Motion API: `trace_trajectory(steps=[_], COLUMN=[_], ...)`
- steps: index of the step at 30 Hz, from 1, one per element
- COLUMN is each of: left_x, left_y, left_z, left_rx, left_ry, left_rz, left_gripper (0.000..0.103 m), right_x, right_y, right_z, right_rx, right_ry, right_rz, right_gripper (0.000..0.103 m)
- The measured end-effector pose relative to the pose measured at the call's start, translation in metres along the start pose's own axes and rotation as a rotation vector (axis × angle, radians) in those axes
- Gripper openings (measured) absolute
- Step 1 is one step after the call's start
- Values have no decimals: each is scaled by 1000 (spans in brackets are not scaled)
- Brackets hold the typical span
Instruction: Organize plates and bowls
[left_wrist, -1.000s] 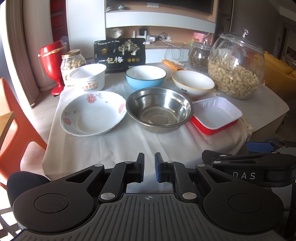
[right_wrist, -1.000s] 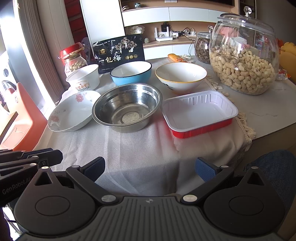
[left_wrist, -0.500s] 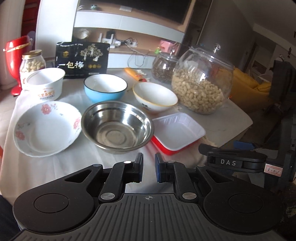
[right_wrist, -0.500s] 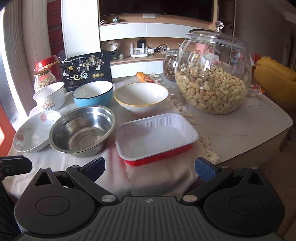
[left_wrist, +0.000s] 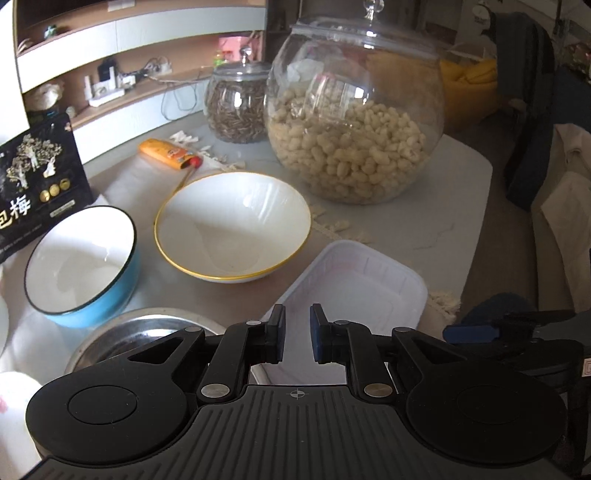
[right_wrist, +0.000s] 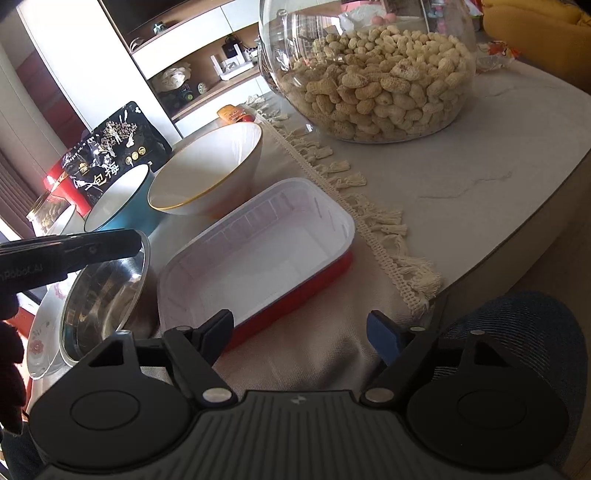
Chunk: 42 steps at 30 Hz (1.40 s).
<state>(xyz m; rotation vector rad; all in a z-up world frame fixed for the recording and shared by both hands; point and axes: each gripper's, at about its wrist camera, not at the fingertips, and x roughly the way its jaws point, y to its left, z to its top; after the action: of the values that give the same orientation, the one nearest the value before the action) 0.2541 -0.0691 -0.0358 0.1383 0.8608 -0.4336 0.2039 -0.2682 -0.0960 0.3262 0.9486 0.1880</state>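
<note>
Shelving with a router and cables runs across the upper left of both views, behind a pale tabletop (right_wrist: 498, 155) partly covered by a fringed cloth (right_wrist: 332, 347).

Left wrist view: left claw (left_wrist: 297, 338) at bottom centre, jaws nearly together w/ only a narrow gap, nothing between them — it hangs over the near edge of the white tray (left_wrist: 354, 288). Gold-rimmed white bowl (left_wrist: 232, 225) sits at centre, blue bowl (left_wrist: 81, 266) to its left, rim of the steel bowl (left_wrist: 147, 332) just showing lower left behind the claw. Big glass jar of peanuts (left_wrist: 351, 122) fills the upper centre, a smaller jar of dark seeds (left_wrist: 236, 107) to its left. Black snack bag (left_wrist: 33, 184) at the left edge, orange packet (left_wrist: 168, 153) beyond the white bowl.

Right wrist view: right claw (right_wrist: 301, 336) at bottom centre, jaws apart after just closing partway, nothing between them; it's above the cloth just in front of the tray (right_wrist: 258, 251), whose outer wall is red. Steel bowl (right_wrist: 107, 295) is beside the tray at left, touching or nearly so — can't tell which. Flowered plate (right_wrist: 40, 332) lies at far left, partly behind the steel bowl. Left claw's dark finger crosses the left edge over the steel bowl.
</note>
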Motion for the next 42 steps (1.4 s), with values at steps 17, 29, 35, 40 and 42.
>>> trace_trajectory(steps=[17, 29, 35, 40, 42], left_x=[102, 31, -74, -102, -102], left_y=[10, 34, 92, 135, 148], left_z=[34, 16, -38, -84, -102], left_rx=[-140, -339, -504, -632, -691], left_ry=[199, -53, -322, -294, -273], left_rz=[-198, -290, -68, 139, 147], left_gripper=[24, 22, 22, 22, 22], right_x=[41, 33, 10, 42, 57], right_y=[-39, -36, 13, 84, 109], right_z=[58, 80, 78, 54, 39], right_rx=[110, 68, -10, -97, -134], right_ry=[-13, -188, -260, -62, 11], right_rz=[103, -86, 62, 252, 272], right_gripper=[75, 80, 87, 88, 88])
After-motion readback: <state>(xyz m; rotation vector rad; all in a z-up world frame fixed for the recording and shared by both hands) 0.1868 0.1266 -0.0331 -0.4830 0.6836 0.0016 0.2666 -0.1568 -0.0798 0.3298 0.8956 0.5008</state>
